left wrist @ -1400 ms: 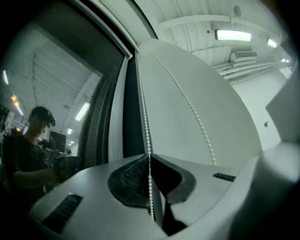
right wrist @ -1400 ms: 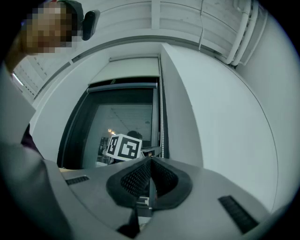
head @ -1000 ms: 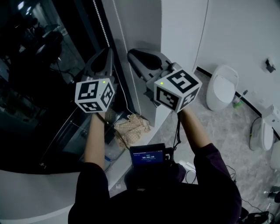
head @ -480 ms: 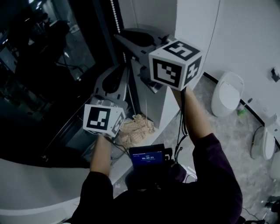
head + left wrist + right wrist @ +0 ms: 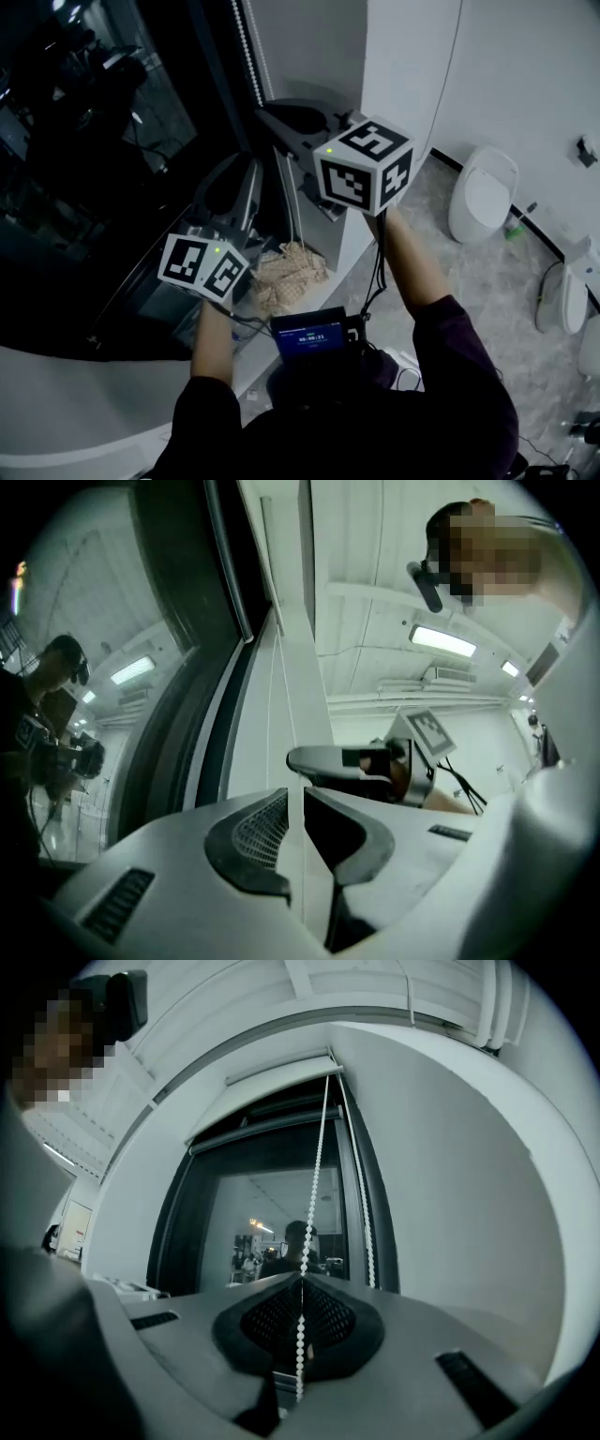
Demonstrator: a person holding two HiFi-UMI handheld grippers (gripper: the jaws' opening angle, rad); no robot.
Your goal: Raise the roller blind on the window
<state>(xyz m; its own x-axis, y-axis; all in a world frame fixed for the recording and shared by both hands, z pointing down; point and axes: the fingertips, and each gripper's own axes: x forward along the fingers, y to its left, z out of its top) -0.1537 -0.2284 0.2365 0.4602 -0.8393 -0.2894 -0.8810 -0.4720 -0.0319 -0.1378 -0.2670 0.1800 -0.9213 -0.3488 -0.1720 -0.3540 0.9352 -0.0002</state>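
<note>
Two strands of thin bead chain (image 5: 314, 1176) are what this job hangs on, and both run just ahead of the jaws. The right hand-held gripper (image 5: 302, 1279) has just been closing and now pinches one strand between its mesh pads. The beads pass down through the jaws and rise straight from them to the top corner of the window (image 5: 272, 1213). The second strand hangs just to the right. Well above the jaws, the roller blind (image 5: 272, 1077) appears only as a pale bar across the window's top, so it seems mostly raised already, though I cannot be sure. The left hand-held gripper (image 5: 302, 794) sits lower than the right one, with its jaws drawn to a thin slit on what looks like a pale strand of the same chain.

The chain should handle as light, limp and a little slick. It carries pull only along its length, so the pads belong square across the beads, high on the strand, with room left to draw down. The beads give the pads something to catch, but a sideways yank could snap a link. The blind itself probably resists only mildly.
</note>
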